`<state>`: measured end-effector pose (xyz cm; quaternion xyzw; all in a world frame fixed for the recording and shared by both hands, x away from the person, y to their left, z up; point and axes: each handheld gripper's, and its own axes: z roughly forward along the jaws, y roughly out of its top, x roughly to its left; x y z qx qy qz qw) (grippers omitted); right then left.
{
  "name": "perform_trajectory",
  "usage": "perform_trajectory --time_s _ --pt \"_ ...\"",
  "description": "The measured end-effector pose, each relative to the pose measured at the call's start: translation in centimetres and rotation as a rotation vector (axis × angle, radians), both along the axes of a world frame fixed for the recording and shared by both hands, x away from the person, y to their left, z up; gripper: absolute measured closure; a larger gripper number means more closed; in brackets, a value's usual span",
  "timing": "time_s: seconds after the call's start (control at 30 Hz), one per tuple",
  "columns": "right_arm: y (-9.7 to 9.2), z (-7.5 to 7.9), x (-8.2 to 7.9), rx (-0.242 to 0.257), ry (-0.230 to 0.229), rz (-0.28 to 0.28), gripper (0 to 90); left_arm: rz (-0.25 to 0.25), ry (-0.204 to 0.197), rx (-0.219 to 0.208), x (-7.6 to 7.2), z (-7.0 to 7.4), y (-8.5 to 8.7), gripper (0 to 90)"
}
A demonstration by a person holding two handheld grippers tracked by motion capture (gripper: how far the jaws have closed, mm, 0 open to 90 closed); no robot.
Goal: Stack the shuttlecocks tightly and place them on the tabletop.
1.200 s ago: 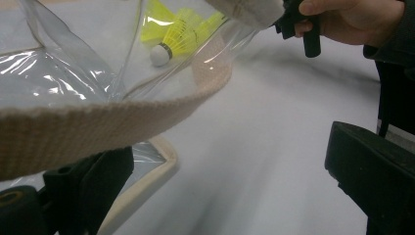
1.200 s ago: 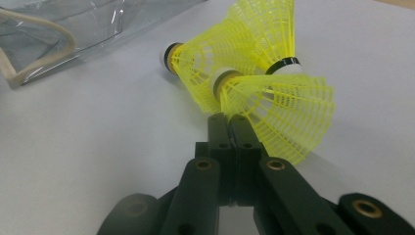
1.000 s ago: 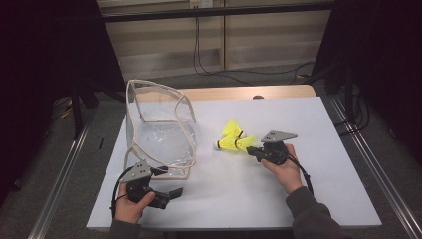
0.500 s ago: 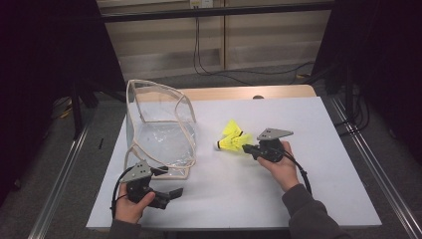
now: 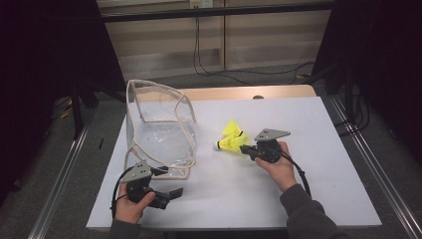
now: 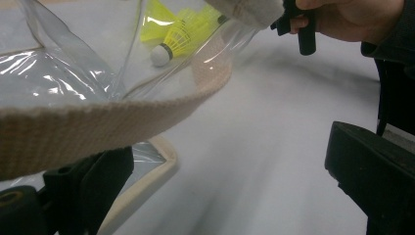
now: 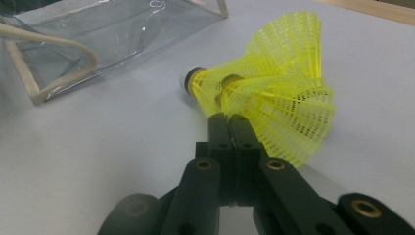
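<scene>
Presently, yellow shuttlecocks (image 7: pixel 274 105) are pinched by the closed right gripper (image 7: pixel 228 120); left gripper (image 5: pixel 171 181), jaws parted, straddles the clear bag's (image 5: pixel 159 134) webbing strap (image 6: pixel 98 129)

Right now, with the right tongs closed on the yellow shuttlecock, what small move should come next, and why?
Probably lift the shuttlecock slightly and carry it toward the clear bag. The right tongs are shut on its skirt, a second shuttlecock lies close behind, and the left tongs sit open at the bag's strap, which lies across one jaw.
</scene>
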<state>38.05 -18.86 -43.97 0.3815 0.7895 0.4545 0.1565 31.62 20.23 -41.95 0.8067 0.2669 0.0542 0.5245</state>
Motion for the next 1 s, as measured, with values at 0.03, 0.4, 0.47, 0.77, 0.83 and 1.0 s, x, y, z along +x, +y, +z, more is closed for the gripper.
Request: perform_trajectory --time_s 0.03,0.4,0.47,0.77,0.83,1.0 --pt "0.04 -0.02 0.01 -0.002 0.0 0.004 90.0 0.0 0.0 0.001 -0.01 0.0 -0.01 4.1" --pt "0.33 -0.18 0.04 0.004 0.001 0.011 90.0 0.0 -0.001 0.001 -0.01 0.01 0.01 4.1" --pt "0.36 -0.19 0.04 0.003 0.002 0.012 90.0 0.0 0.0 0.0 -0.01 0.0 0.0 4.1" --pt "0.4 -0.24 0.12 0.005 0.003 0.009 89.9 -0.001 0.0 0.001 0.0 0.0 0.0 4.1" --pt "0.42 -0.23 0.14 0.004 0.003 0.01 89.9 -0.001 -0.001 0.001 0.01 0.0 0.0 4.1" --pt "0.47 -0.24 0.18 0.004 0.004 0.012 89.9 -0.001 0.0 0.0 0.0 -0.01 0.01 4.1"
